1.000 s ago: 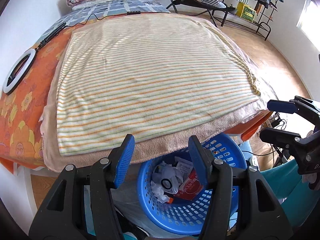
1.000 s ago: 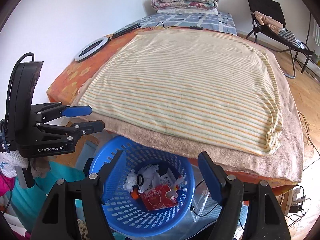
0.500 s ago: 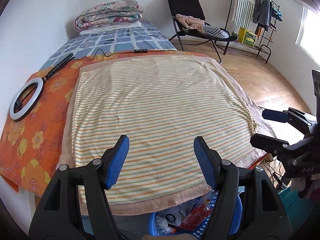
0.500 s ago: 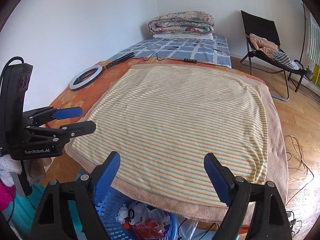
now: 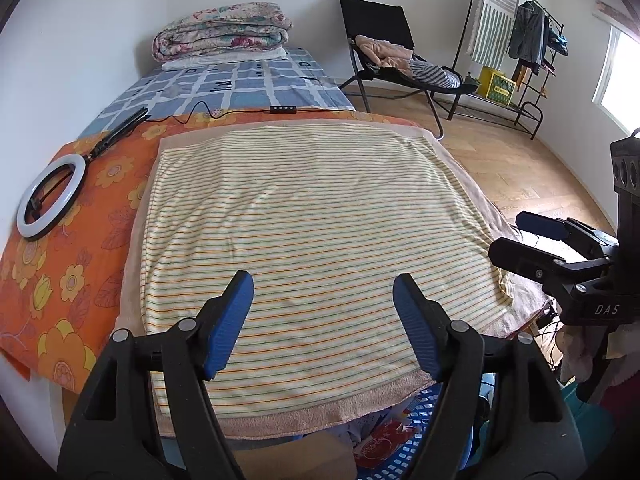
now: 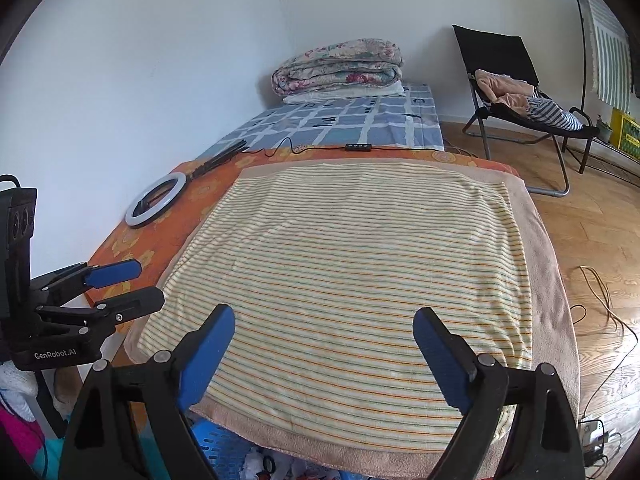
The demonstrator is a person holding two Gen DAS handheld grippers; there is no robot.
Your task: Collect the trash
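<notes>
A soft, ribbed striped cream towel [image 5: 312, 248] is spread flat across mid-frame. The perforated blue plastic basket [image 6: 224, 446] of crumpled trash is glimpsed at bottom edge. Ridged blue fingers of the left gripper [image 5: 323, 294] and right gripper [image 6: 324, 326], just opened, are held apart, empty.

You face a bed [image 5: 100, 216] set against the white wall [image 6: 140, 80] on your left, a striped blanket [image 5: 312, 240] spread across its near end and a folded quilt [image 5: 224, 30] at the far end. To the right lies wood flooring [image 5: 512, 160], with a black folding chair [image 6: 516, 92], a clothes rack [image 5: 524, 48] and a bright window [image 5: 616, 68].
</notes>
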